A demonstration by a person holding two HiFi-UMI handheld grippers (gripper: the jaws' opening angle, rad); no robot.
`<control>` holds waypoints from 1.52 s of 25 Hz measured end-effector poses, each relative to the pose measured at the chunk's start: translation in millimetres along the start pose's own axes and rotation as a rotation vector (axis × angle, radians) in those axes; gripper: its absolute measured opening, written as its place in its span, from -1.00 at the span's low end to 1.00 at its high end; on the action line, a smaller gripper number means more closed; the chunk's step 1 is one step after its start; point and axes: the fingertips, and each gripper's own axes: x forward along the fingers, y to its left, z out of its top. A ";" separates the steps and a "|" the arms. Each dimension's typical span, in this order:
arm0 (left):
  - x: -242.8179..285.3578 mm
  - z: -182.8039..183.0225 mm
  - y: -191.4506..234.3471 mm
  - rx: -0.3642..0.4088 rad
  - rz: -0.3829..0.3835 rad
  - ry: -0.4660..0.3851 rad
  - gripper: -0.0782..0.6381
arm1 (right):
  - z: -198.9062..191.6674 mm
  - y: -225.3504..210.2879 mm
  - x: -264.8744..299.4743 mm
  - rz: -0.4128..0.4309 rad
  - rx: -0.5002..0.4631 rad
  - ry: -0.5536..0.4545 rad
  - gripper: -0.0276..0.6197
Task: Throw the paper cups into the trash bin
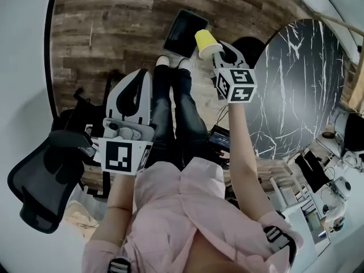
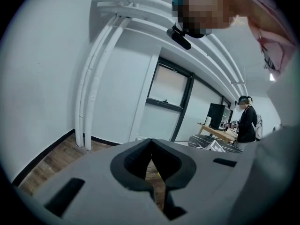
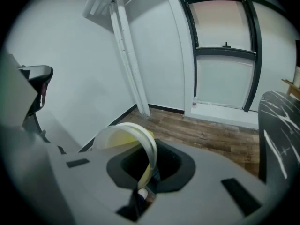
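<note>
Holding one yellow cup (image 1: 205, 41) out ahead, the right gripper (image 1: 216, 51) has its jaws pinched on the cup's wall, one inside the rim and one outside. The right gripper view shows the cup (image 3: 125, 138) tipped on its side, its pale inside facing the camera. That thin-edge grip looks chosen so the cup will drop free as soon as the jaws part.

The arm reaches toward what I take for the bin (image 1: 184, 30), a dark rounded box on the wooden floor just past the person's shoes (image 1: 173, 62). From the head view the cup sits at the bin's near right corner. Whether it is over the opening or just beside it, I cannot tell.

The left gripper (image 1: 136, 90) hangs low by the person's left leg, out of the way. Its own view shows the jaws (image 2: 152, 172) drawn together with only a sliver between them and nothing caught there.

A black marble table (image 1: 301, 90) stands to the right and an office chair (image 1: 40, 175) to the left, both well apart from the cup.

As for writing, the cup shows no print or logo. The only marks are the black-and-white square patterns on the gripper cubes, which are not readable text.
</note>
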 end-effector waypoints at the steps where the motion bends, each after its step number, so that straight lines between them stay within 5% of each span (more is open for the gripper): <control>1: 1.1 -4.0 2.9 -0.004 0.009 -0.002 -0.74 | -4.1 -1.2 5.7 -0.001 -0.003 0.006 -0.79; 23: 54.8 -87.6 32.1 -0.109 0.030 0.011 -0.74 | -106.7 -35.1 138.1 -0.100 -0.090 0.166 -0.79; 38: 93.0 -149.2 86.2 -0.102 0.059 0.002 -0.74 | -179.1 -47.5 241.4 -0.063 -0.184 0.271 -0.79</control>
